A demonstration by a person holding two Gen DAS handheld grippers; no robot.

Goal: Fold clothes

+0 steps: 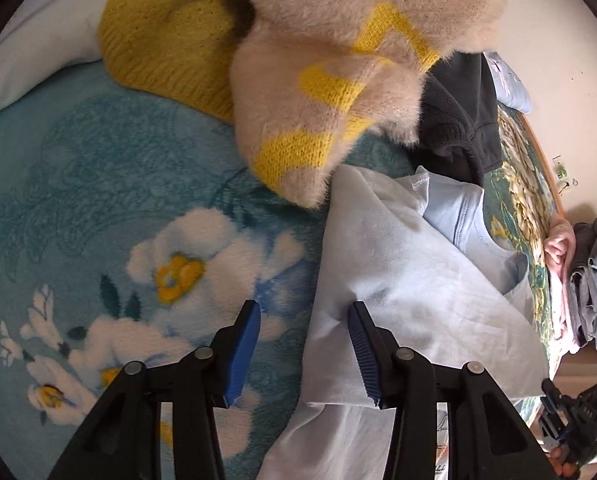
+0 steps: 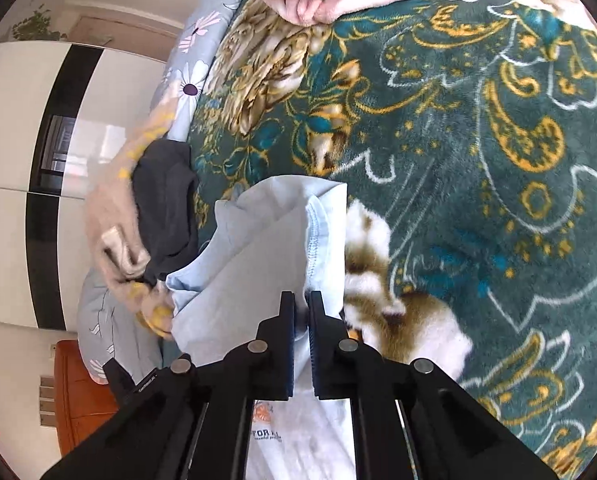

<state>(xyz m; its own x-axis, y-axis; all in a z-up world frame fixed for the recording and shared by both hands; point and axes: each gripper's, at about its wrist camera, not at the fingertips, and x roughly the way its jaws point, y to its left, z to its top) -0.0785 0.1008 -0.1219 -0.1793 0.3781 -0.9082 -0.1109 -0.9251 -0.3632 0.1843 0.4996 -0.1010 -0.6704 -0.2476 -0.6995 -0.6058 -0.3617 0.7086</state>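
With the right gripper (image 2: pixel 301 320) clamped on the pale blue cotton T-shirt (image 2: pixel 258 256), let the half-open, empty left gripper (image 1: pixel 304 354) take the shirt's near edge (both layers) on the teal floral fleece blanket (image 1: pixel 98 208).

Bright, soft daylight throughout. Faint shadows in the folds of the pale blue cotton shirt (image 1: pixel 390 280). Motion blur on the fluffy beige sweater with yellow knit patches (image 2: pixel 114 208). Glare on the glossy white wardrobe doors (image 2: pixel 14 120). Strong fisheye bending, black vignette at corners.
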